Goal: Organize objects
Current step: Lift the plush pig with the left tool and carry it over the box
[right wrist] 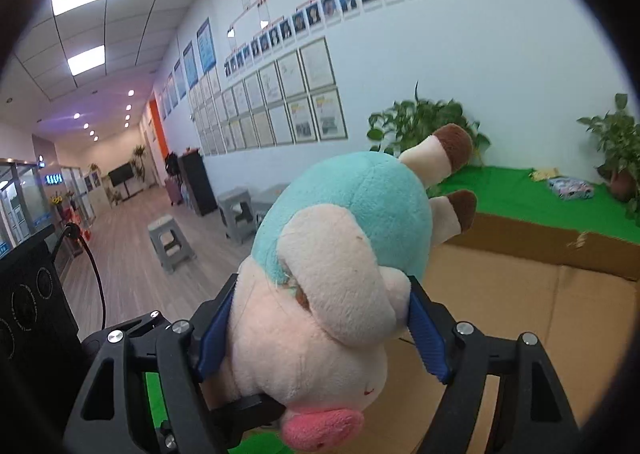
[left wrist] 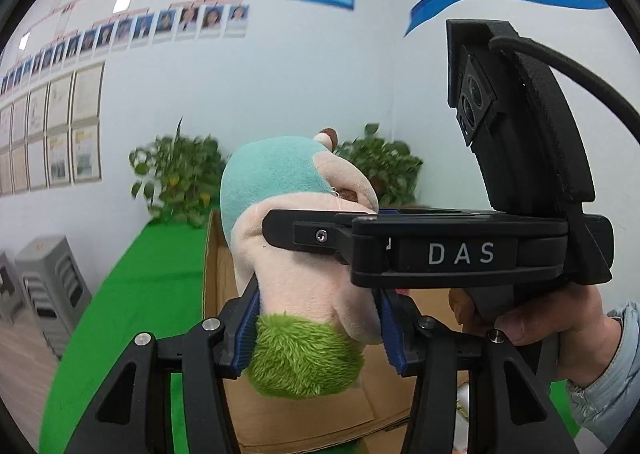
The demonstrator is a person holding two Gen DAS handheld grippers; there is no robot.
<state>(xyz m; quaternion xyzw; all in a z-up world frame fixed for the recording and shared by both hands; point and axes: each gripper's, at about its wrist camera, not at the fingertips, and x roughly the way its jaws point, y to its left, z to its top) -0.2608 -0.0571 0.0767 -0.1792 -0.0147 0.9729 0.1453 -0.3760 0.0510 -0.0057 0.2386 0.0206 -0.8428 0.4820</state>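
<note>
A plush toy (left wrist: pixel 296 254) with a teal body, cream head, pink snout and a green fuzzy patch is held in the air over a cardboard box (left wrist: pixel 218 254). My left gripper (left wrist: pixel 318 318) is shut on it, with its blue pads (left wrist: pixel 248 330) pressing the green patch and the cream part. My right gripper (left wrist: pixel 288 230) comes in from the right, held by a hand (left wrist: pixel 540 326), and one black finger lies across the toy. In the right wrist view the plush toy (right wrist: pixel 340 254) hangs head towards the camera. There my right gripper (right wrist: pixel 320 334) squeezes its head and ear between its pads (right wrist: pixel 428 338).
The open cardboard box (right wrist: pixel 520 294) stands on a green-covered table (right wrist: pixel 520 189). Two potted plants (right wrist: pixel 420 121) (right wrist: pixel 616 145) and a patterned pouch (right wrist: pixel 570 187) sit at the table's back by the wall. Grey stools (right wrist: pixel 172 246) stand on the wooden floor to the left.
</note>
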